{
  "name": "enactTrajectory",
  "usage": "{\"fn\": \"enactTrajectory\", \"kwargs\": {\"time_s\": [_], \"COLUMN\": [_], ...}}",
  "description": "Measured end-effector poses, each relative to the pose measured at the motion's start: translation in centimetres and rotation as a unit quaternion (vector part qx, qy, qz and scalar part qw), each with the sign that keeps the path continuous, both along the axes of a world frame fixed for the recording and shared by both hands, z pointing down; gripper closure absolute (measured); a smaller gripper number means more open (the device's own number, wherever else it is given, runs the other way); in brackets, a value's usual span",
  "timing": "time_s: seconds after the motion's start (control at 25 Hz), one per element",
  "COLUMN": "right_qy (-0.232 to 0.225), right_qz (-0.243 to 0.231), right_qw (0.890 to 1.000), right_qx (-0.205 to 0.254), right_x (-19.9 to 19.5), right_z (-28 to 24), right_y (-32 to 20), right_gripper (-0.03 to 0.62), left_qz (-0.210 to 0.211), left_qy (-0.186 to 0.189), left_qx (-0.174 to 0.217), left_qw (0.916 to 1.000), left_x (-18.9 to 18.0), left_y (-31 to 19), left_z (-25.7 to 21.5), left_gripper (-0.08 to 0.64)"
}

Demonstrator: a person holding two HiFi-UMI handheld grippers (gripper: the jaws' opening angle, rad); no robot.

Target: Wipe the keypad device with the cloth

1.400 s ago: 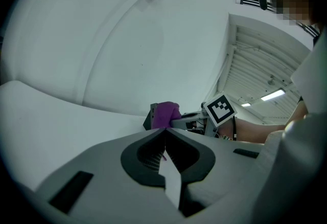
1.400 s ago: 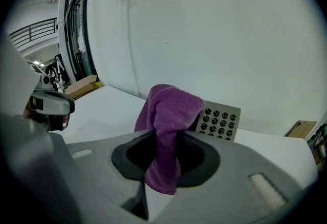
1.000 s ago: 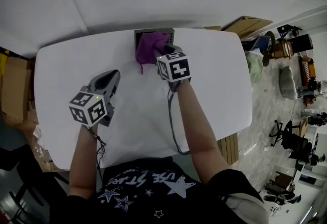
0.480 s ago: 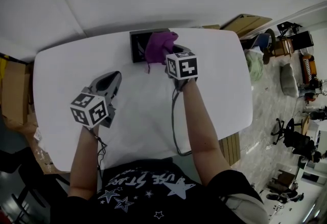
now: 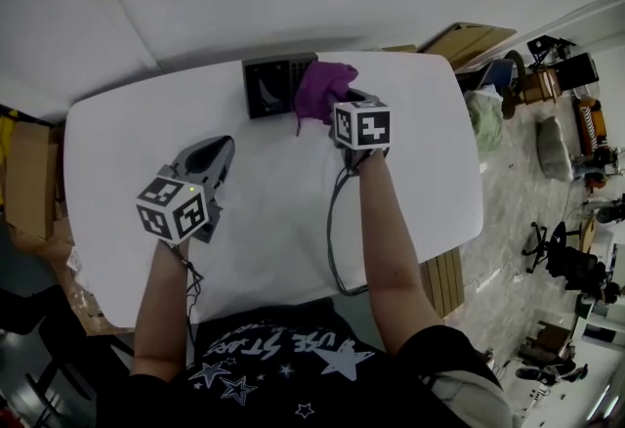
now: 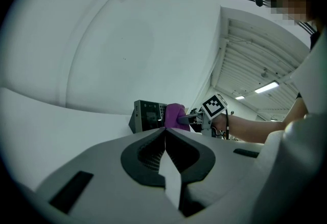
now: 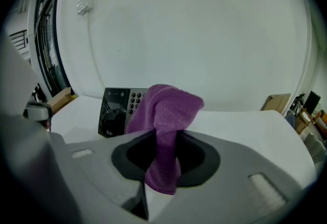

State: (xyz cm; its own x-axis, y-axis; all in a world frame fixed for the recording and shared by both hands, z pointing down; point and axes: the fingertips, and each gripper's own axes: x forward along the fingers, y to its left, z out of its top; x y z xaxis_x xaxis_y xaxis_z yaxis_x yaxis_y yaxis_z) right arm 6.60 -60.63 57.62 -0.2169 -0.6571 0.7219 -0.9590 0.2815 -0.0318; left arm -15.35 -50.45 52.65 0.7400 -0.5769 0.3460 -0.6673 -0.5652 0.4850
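The cloth (image 7: 171, 110) looks fuzzy, the keypad device (image 7: 115, 111) glossy plastic, the table (image 5: 273, 221) smooth matt.

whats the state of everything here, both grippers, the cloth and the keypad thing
left gripper: jaws together, empty, off to the left of the device.
right gripper: jaws shut on the purple cloth.
purple cloth: bunched, held at the right edge of the black keypad device; contact unclear.
black keypad device: standing on the white table, face towards the person, mostly uncovered.
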Motion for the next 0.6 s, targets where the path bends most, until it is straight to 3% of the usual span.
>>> {"fn": "enactTrajectory", "kwargs": {"time_s": [0.24,0.6], "right_qy": [-0.010,-0.030], "right_qz": [0.008,-0.025], "right_qw": [1.000,0.999], "right_qx": [0.003,0.027], "right_x": [1.1,0.3], "right_z": [-0.8,-3.7], "right_y": [2.0,5.2], "right_gripper": [0.499,0.497], "left_qz": [-0.011,-0.042], "left_qy": [0.001,-0.012], "left_qx": [0.007,0.029], "left_qw": [0.9999,0.9986], "left_x": [0.5,1.1], "left_y": [1.0,4.0], "left_z": [-1.3,-3.9], "left_gripper": [0.551,0.551]}}
